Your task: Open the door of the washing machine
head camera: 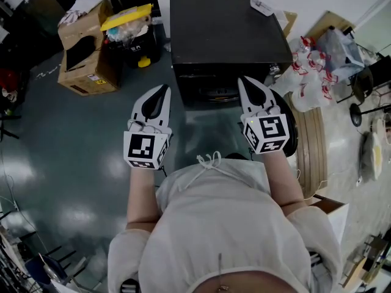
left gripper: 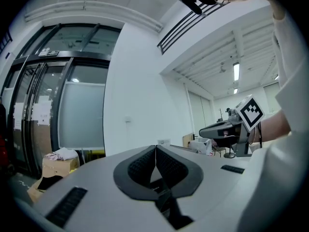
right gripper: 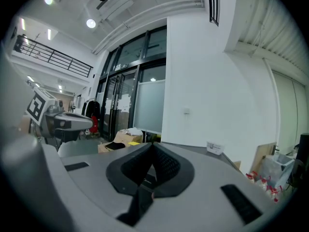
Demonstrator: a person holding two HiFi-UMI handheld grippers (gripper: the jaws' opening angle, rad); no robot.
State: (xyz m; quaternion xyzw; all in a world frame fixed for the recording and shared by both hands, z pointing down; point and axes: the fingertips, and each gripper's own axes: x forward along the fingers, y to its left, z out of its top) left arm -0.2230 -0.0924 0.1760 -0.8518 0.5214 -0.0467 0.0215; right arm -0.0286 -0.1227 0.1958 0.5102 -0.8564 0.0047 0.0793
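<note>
Two grippers are held up side by side on the near side of the washing machine (head camera: 226,29), both pointing roughly level toward the far wall. At the far left, cardboard boxes (head camera: 85,47) stand well apart from the machine. The left gripper (head camera: 162,90) is clenched with nothing in it, its ribbed pads meeting at the tips, and it hangs to the left of the machine's near edge. The machine itself is seen steeply from above as a black box against the far wall, with a small white item (head camera: 261,6) lying on its top. Only a thin strip of its front face (head camera: 204,84) is shown, so whether the door is latched or already swung out cannot be told. The right gripper (head camera: 247,83) is likewise clenched and empty, just near of the front face. A tan round disc (head camera: 313,145) lies at the right.

Such a scene would fit a door waiting to be pulled as well as one already swung. The front face is best brought properly into view before anything is judged, and both grippers are best kept clear of it meanwhile.
</note>
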